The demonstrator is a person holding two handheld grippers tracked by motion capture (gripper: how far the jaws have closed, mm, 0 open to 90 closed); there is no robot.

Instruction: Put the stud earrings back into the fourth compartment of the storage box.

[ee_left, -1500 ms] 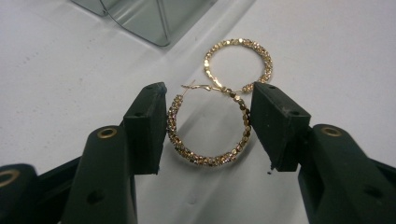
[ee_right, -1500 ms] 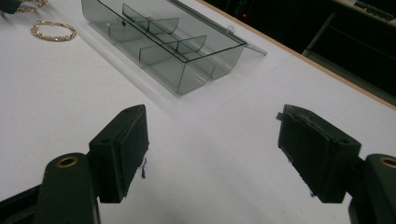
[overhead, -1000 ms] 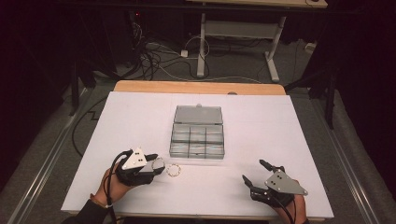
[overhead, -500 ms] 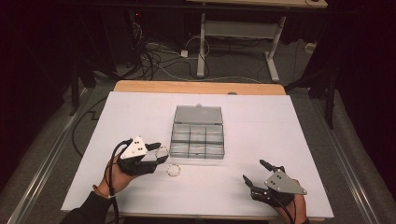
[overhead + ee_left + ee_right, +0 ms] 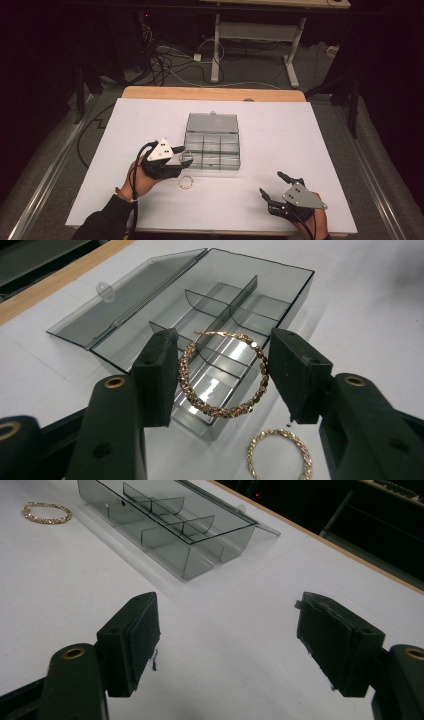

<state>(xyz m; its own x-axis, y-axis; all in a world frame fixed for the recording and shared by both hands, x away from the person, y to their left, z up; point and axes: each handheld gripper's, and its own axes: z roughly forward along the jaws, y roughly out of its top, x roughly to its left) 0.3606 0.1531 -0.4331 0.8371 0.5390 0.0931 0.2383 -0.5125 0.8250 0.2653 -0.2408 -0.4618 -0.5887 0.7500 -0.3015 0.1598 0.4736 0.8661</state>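
Observation:
My left gripper [image 5: 186, 158] [image 5: 222, 375] is shut on a gold twisted hoop earring [image 5: 187, 154] [image 5: 220, 412], which spans from one pad to the other and hangs upright just above the near left corner of the box. The box [image 5: 212, 147] [image 5: 295, 290] [image 5: 200, 555] is a smoke-grey clear case with several compartments, its lid [image 5: 212, 122] lying open at the back. A second gold hoop [image 5: 186, 181] [image 5: 280, 455] [image 5: 46, 512] lies flat on the white table in front of the box. My right gripper [image 5: 272, 183] [image 5: 227, 635] stands open near the front right, nothing between its pads.
The white table top [image 5: 300, 135] has a wooden strip [image 5: 210, 93] along its far edge. Beyond it are cables on the floor and a desk frame [image 5: 250, 35]. Dark floor borders both sides of the table.
My left gripper has moved away from the table's front toward the box's near left corner, carrying the hoop. The second hoop stays on the table. The right gripper has not moved.

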